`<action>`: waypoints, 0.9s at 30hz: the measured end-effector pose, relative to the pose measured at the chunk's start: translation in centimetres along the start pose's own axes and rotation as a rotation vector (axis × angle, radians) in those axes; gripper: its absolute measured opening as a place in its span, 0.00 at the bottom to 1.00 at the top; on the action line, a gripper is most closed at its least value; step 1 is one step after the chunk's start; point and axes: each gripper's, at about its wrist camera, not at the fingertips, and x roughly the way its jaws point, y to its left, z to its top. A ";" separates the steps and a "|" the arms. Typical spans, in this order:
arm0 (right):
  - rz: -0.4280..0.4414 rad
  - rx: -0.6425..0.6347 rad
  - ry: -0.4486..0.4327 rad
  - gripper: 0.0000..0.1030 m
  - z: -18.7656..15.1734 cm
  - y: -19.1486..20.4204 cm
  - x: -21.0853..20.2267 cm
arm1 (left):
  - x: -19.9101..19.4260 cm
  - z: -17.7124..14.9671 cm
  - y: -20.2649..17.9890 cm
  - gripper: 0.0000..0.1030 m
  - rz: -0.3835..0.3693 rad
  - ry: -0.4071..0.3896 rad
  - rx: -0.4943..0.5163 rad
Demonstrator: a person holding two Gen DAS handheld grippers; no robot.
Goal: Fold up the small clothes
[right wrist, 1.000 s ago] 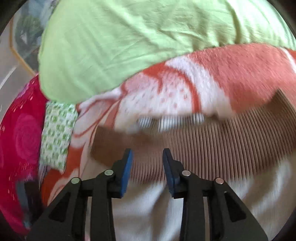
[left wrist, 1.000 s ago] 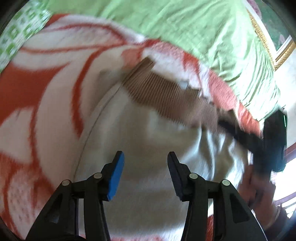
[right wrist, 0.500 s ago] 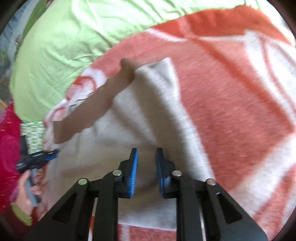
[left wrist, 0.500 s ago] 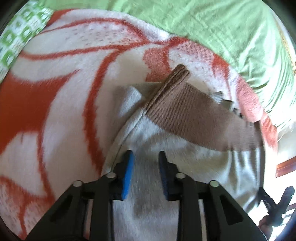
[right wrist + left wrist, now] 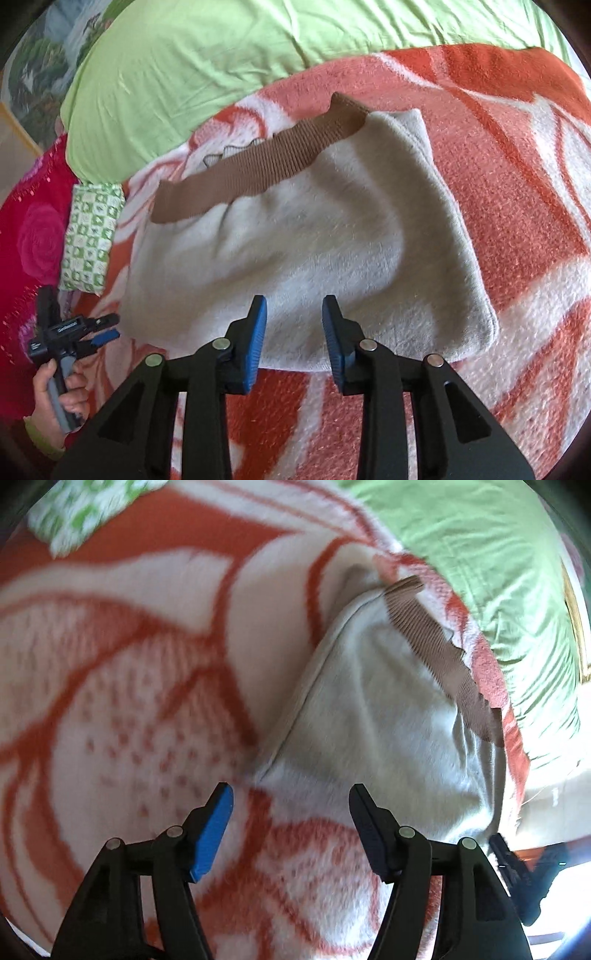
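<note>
**Little cream garment lies folded on the blanket**

My left tongs (image 5: 290,805) are spread wide apart and hold nothing. They hang just over the orange and white blanket (image 5: 122,686), close to the near corner of the cream garment (image 5: 373,716).

My right tongs (image 5: 294,317) are spread too, and nothing is between them. They hang over the near edge of the cream garment (image 5: 314,240).

The garment is soft and fluffy. It lies flat on the blanket (image 5: 517,184) and looks folded over. Its brown ribbed band (image 5: 258,170) runs along the far side. A bit of it sticks up at one end.

Past the blanket is a green sheet (image 5: 221,55). A small green checked cloth (image 5: 92,236) lies to the left, next to a red flowery cloth (image 5: 33,236).
</note>
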 end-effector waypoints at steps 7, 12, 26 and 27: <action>-0.132 0.121 0.085 0.33 -0.5 -4.0 1.2 | 1.8 0.1 0.0 0.69 -0.048 0.027 -0.058; -0.081 0.053 0.045 0.36 0.0 -1.2 -0.6 | 2.8 0.9 0.7 0.70 -0.080 -0.024 -0.182; 0.084 0.059 0.020 0.39 3.3 2.0 -1.1 | -0.4 0.3 -10.6 0.11 -0.161 -0.168 0.221; 0.094 0.055 0.030 0.39 3.7 2.2 -0.7 | -0.4 -0.2 -12.0 0.11 -0.173 -0.168 0.260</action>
